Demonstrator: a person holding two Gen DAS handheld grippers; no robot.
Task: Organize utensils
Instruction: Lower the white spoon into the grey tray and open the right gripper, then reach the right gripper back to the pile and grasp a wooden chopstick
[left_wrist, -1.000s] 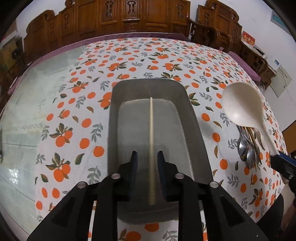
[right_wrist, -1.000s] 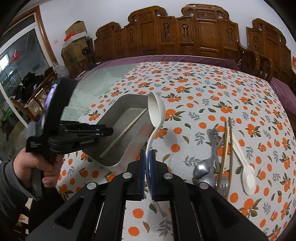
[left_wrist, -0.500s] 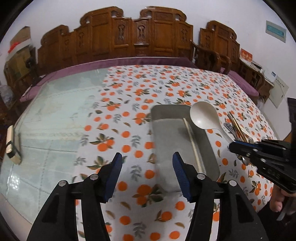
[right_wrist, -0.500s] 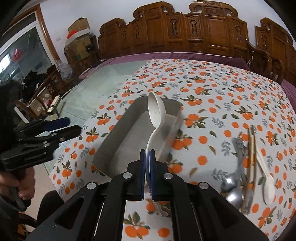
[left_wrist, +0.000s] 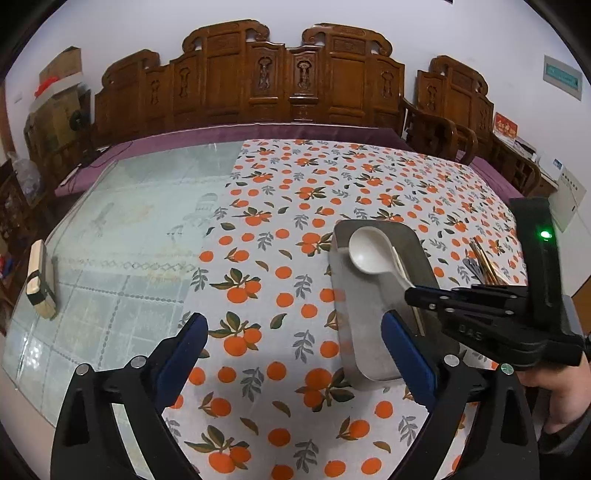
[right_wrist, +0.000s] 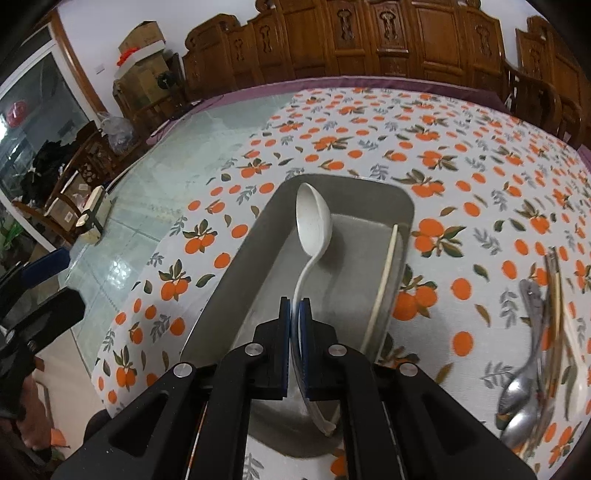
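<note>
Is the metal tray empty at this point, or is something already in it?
Not empty. A chopstick lies along the metal tray wall, and the white ladle, clamped in the right gripper, hangs over its floor.

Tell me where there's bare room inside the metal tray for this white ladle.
Free: the tray floor between its left wall and the chopstick lying along the right wall. The right gripper holds the ladle over it. Crowded: the utensil pile right of the tray.
</note>
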